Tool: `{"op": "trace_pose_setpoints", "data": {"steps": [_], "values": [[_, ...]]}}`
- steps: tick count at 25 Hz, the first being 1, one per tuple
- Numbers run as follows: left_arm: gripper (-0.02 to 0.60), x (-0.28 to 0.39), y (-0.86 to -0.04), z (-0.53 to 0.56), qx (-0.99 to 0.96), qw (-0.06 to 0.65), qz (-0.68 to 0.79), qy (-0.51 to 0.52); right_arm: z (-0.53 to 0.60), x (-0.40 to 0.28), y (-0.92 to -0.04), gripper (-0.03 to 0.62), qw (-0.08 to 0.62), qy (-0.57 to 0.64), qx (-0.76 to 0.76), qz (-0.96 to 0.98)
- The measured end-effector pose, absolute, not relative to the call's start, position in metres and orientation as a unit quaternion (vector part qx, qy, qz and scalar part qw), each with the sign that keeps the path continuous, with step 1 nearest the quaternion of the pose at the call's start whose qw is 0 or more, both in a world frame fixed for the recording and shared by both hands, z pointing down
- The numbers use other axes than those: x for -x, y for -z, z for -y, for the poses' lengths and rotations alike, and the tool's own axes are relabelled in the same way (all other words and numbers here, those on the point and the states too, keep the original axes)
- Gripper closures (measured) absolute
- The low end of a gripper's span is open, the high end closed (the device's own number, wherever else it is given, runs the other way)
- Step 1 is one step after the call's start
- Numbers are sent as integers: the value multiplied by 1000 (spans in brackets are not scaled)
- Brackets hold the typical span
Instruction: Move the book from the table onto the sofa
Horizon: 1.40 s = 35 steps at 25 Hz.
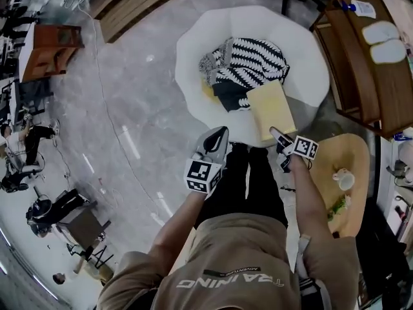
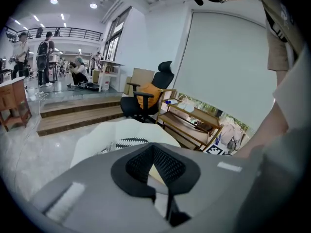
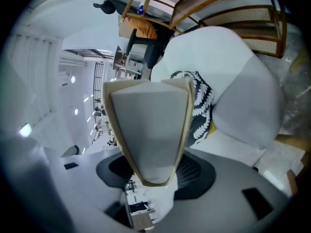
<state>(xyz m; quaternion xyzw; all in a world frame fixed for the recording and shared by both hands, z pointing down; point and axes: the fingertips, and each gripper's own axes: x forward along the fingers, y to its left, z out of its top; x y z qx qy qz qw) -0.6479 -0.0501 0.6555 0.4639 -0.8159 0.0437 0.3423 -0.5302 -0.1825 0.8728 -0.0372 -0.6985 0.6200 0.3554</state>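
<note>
The pale yellow book is held at its near end by my right gripper, which is shut on it. The book reaches out over the front part of the white sofa, next to a black-and-white patterned cushion; whether it rests on the seat I cannot tell. In the right gripper view the book fills the middle, clamped between the jaws of the right gripper. My left gripper hovers at the sofa's front edge, left of the book, shut and empty. In its own view the left gripper points toward the sofa.
A round wooden table with a cup stands at the right, close to my right arm. A wooden shelf unit stands behind it. A black office chair is beyond the sofa. Grey marble floor spreads to the left.
</note>
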Motion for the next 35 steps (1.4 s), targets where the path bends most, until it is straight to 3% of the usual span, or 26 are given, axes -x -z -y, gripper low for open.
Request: {"op": "trace_pose_setpoints", "data": {"steps": [10, 16, 24, 35], "values": [[584, 660, -761, 48, -456, 370, 808, -45, 176, 564, -971, 367, 378, -623, -6, 685], [584, 662, -806, 37, -431, 395, 811, -25, 178, 544, -1033, 367, 423, -603, -30, 676], [584, 631, -840, 12, -420, 441, 792, -24, 177, 522, -1075, 367, 465, -579, -41, 669], [584, 628, -852, 11, -437, 438, 785, -35, 177, 514, -1090, 367, 490, -547, -20, 678]]}}
